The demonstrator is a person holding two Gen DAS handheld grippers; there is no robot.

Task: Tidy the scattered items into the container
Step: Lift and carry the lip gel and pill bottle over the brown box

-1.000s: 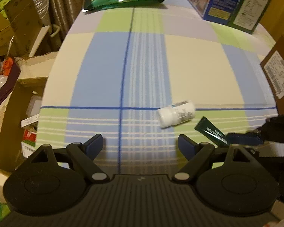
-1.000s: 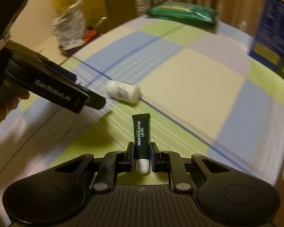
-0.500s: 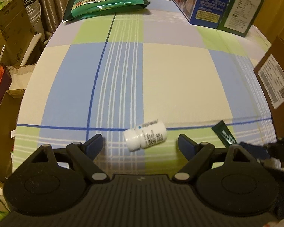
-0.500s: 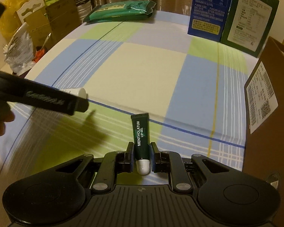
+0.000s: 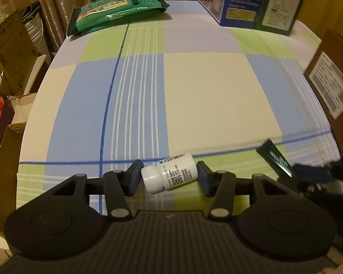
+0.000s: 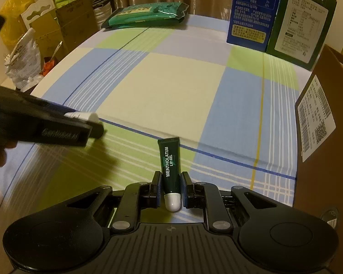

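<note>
Now bottle between left fingers.

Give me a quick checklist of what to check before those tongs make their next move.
1. White bottle lies between the left tongs fingers: ok.
2. Left tongs gripping the bottle: not ok, gaps show on both sides.
3. Right tongs shut on the lip gel tube: ok.
4. Tube seated firmly, cap end toward the camera: ok.
5. Path to the brown cardboard box on the right free of other items: ok.
6. Room inside the box: cannot tell, its inside is out of view.
</note>
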